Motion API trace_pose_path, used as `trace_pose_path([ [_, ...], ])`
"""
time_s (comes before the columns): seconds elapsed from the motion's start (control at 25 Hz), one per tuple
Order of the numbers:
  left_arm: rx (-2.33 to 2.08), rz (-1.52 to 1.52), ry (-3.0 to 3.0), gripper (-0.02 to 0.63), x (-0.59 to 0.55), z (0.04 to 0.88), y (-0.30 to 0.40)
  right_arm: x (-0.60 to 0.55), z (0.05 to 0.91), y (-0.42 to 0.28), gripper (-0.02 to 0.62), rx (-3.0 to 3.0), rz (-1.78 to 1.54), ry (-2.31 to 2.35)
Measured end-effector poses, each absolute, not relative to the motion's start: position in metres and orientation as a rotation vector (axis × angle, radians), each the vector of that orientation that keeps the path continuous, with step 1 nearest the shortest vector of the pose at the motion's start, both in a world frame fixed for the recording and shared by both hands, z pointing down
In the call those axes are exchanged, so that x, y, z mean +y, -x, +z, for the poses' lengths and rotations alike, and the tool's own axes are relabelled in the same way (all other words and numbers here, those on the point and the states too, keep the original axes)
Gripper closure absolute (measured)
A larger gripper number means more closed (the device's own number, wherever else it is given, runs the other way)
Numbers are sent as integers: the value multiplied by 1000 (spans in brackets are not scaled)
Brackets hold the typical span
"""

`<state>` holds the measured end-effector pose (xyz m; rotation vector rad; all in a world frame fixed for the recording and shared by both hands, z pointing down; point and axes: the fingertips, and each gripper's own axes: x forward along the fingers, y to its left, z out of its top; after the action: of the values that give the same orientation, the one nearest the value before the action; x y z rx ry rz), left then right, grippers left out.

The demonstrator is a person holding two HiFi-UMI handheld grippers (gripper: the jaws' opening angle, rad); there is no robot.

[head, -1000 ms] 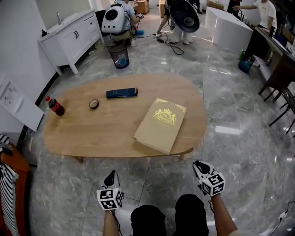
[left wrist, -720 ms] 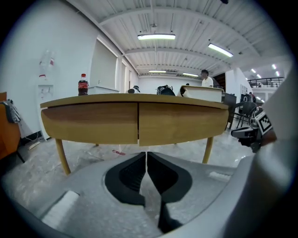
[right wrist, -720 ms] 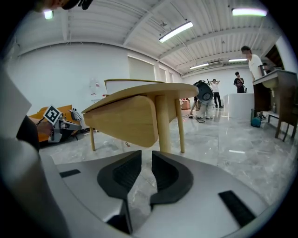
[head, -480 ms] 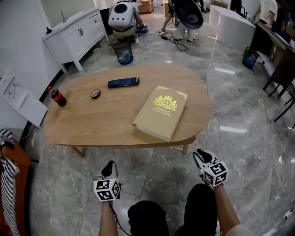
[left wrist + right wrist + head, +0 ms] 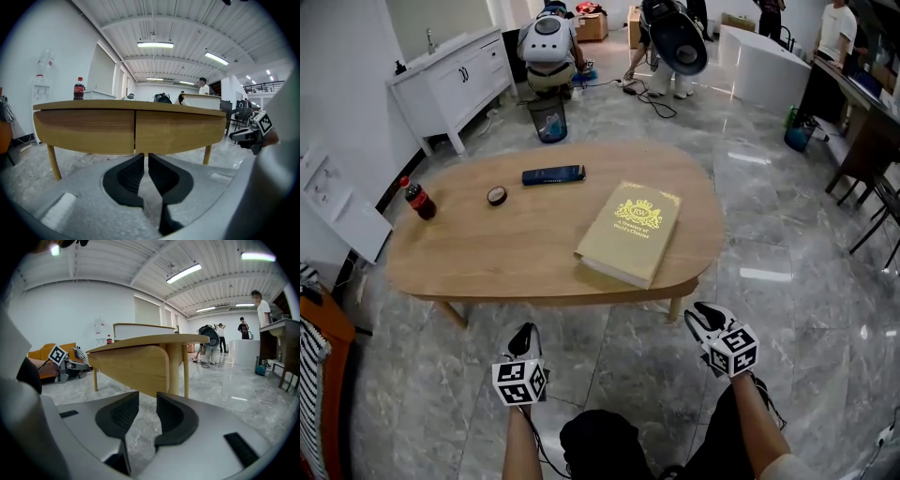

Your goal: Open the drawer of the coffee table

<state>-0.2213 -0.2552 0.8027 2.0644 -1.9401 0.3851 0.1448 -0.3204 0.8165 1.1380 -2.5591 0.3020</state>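
Two grippers hang before the table [image 5: 469, 253], touching nothing. Left gripper [image 5: 145, 159]: fingers [image 5: 127, 176] together, empty, facing the shut drawer [image 5: 89, 131] in the table's front. Right gripper [image 5: 146, 404]: fingers apart, just been opening, empty, off the table's end.

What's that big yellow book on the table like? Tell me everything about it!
The book is big, thick and closed. Its cover looks plain tan-yellow, with a shiny gold crest and small gold lettering toward its far end. It lies flat on the right part of the wooden coffee table, turned at a slant, with one corner close to the table's near edge. Only the tabletop touches it; nothing lies on top of it.
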Motion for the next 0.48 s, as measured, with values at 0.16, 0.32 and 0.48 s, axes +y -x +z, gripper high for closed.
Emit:
trace_pose_path([
  [0.16, -1943, 368, -2071, 592, -261, 804, 224, -321, 816, -143, 457, -2557, 313, -1148],
  [0.32, -1939, 370, -2086, 549, -262, 804, 223, -321, 821, -145, 439, -2562, 351, -1163],
  [0.48, -1936, 383, -2108, 509, -273, 801, 224, -327, 825, -140, 424, -2555, 330, -1153],
])
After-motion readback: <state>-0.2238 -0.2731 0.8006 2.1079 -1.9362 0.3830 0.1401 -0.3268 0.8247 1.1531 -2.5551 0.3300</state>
